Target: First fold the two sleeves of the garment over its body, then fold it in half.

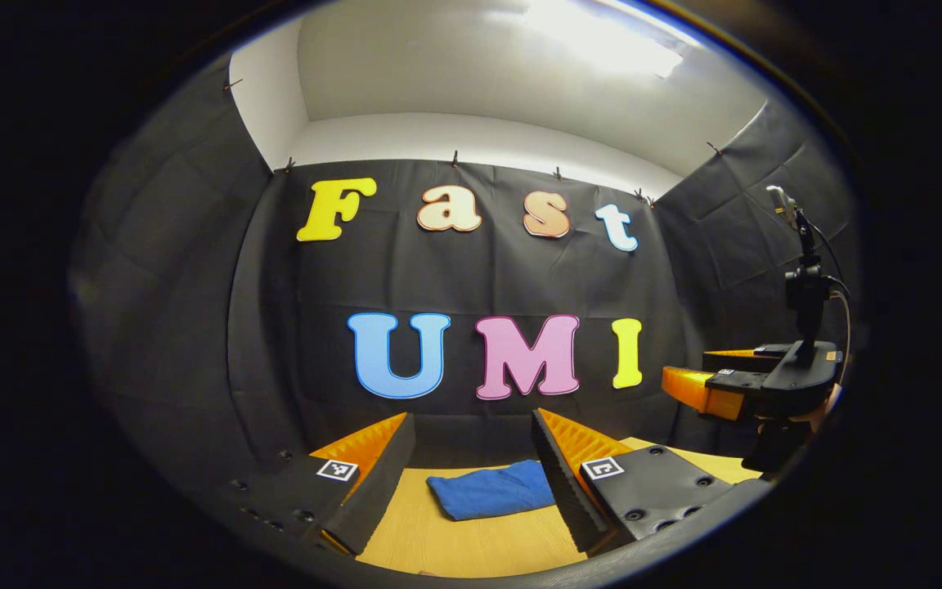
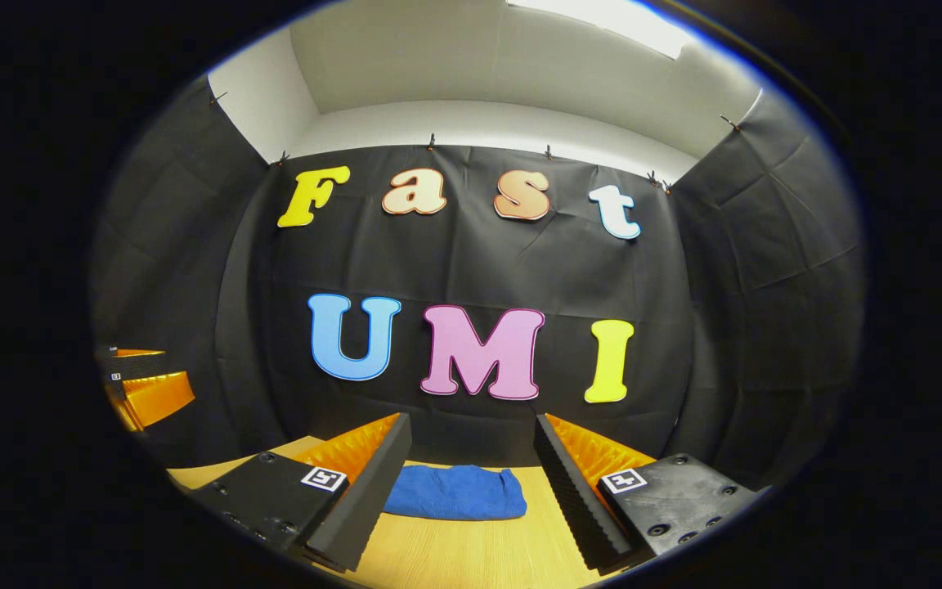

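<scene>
Garment: a blue garment point(image 1: 491, 489) lies in a compact bundle on the wooden table point(image 1: 455, 544), near the table's far edge.
Left claw point(image 1: 471, 446): spread wide, holding nothing, raised above the table and well short of the garment.
Right claw point(image 2: 471, 446): likewise spread and empty, above the table on the near side of the garment.
Step in hand: judged complete; no sleeve lies outside the bundle, which appears already doubled over.
Next move: probably none beyond keeping both claws clear; any tidying calls for descending to the garment first.
</scene>
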`<state>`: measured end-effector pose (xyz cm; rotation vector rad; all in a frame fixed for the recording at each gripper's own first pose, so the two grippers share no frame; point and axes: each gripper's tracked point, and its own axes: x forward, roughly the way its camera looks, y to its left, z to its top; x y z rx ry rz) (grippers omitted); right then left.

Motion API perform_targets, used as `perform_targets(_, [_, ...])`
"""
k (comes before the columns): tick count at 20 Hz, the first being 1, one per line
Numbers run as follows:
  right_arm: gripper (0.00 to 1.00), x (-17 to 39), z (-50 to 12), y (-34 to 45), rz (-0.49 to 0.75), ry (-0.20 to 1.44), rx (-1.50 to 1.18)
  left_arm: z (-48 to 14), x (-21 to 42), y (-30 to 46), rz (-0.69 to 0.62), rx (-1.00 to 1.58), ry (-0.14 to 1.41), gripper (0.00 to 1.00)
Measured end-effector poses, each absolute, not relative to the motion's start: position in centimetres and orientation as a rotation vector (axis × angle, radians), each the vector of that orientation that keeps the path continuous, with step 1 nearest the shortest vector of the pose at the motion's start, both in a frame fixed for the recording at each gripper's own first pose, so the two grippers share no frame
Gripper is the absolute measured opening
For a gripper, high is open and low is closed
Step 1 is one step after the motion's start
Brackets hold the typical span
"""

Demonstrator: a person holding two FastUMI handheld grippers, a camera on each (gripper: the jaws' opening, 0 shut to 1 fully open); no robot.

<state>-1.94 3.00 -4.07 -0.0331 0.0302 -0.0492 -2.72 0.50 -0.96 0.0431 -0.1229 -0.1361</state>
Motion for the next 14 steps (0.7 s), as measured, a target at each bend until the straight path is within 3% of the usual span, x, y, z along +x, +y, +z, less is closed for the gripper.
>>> perform_targets(14, [0.96, -3.5, -4.3, 2.6, -0.052, 0.048, -0.037, -1.5, -2.4, 0.9, -0.103, 0.009, -0.104, 0.82])
